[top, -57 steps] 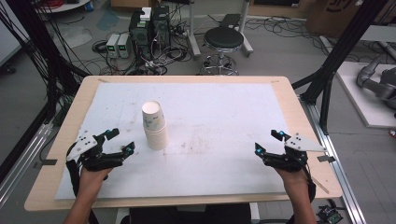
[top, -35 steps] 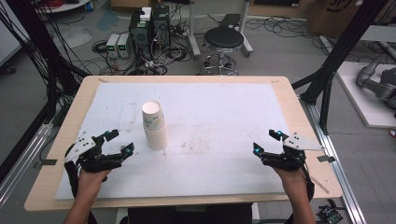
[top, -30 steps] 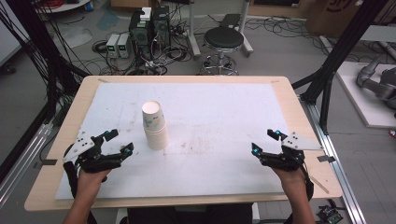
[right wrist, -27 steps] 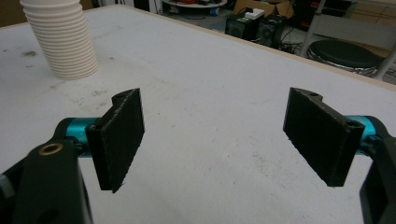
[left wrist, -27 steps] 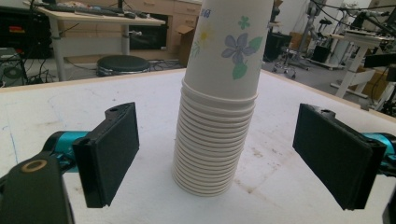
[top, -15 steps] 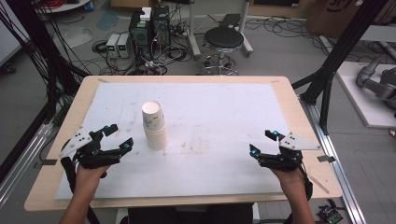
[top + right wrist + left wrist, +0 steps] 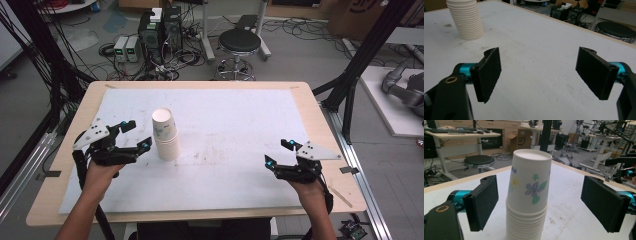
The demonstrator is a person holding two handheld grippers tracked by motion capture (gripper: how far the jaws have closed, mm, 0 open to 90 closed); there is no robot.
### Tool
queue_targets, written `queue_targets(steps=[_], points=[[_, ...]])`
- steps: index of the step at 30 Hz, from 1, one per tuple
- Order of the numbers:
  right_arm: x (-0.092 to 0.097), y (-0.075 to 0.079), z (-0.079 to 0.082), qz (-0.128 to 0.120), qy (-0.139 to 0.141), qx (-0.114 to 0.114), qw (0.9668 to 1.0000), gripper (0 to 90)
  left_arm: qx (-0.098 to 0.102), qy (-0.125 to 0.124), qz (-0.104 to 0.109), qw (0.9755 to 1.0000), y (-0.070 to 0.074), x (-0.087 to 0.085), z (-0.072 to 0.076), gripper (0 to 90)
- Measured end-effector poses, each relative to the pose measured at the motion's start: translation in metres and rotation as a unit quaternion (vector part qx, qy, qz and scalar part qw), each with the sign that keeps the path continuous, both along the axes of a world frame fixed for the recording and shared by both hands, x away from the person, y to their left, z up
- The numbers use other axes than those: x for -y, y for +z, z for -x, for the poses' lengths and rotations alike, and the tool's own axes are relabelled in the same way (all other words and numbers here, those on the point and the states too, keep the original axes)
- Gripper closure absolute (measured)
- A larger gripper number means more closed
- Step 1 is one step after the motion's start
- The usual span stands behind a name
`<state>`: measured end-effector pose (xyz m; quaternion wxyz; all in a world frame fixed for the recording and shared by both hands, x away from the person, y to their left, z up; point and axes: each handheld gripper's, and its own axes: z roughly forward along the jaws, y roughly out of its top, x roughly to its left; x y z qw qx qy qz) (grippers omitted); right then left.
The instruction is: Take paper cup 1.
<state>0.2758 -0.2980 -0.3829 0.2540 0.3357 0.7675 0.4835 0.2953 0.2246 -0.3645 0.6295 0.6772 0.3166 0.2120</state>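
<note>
Standing left of centre in the high view, the stack of paper cups (image 7: 166,134) rests upside down on the white sheet of the worktop (image 7: 240,120), its top cup printed with small flowers. The left gripper (image 7: 136,135) sits at the left of that frame, just beside the stack, its fingers (image 7: 145,145) spread wide and holding nothing. In the left gripper view the stack (image 7: 530,195) rises at the middle of the frame between the two black fingers (image 7: 482,201), with a clear gap on each side (neither pad touches the paper).

The right gripper (image 7: 279,152) hovers at the lower right of the high view, well apart from the cups, its fingers (image 7: 270,162) also open and empty. In the right gripper view the bare sheet lies between its fingers (image 7: 489,72), and the ribbed lower part of the stack (image 7: 466,20) shows at the upper left of the frame. A black stool (image 7: 240,42) stands on the floor beyond the worktop, at the top centre of the high view.
</note>
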Motion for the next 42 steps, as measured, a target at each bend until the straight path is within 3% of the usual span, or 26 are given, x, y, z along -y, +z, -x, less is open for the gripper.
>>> queue_targets(steps=[4,9,25,35,42], points=[[-0.001,-0.001,0.000,0.001,0.002,-0.005,1.0000,20.8,-0.013,0.004,-0.017,0.9997,0.006,0.011,-0.014,14.3],[-0.002,0.000,0.000,-0.001,0.004,-0.005,1.0000,20.8,-0.022,-0.011,-0.031,0.9992,0.011,0.025,-0.029,14.3],[-0.013,0.006,-0.004,0.002,0.022,-0.007,0.9997,20.8,-0.041,-0.006,-0.054,0.9977,0.010,0.041,-0.051,14.6],[-0.017,0.006,-0.006,0.003,0.026,-0.013,0.9996,20.8,-0.036,-0.015,-0.052,0.9979,0.009,0.041,-0.055,31.0],[-0.017,0.008,-0.007,0.003,0.025,-0.009,0.9996,20.8,-0.022,-0.019,-0.048,0.9984,0.017,0.040,-0.055,32.7]])
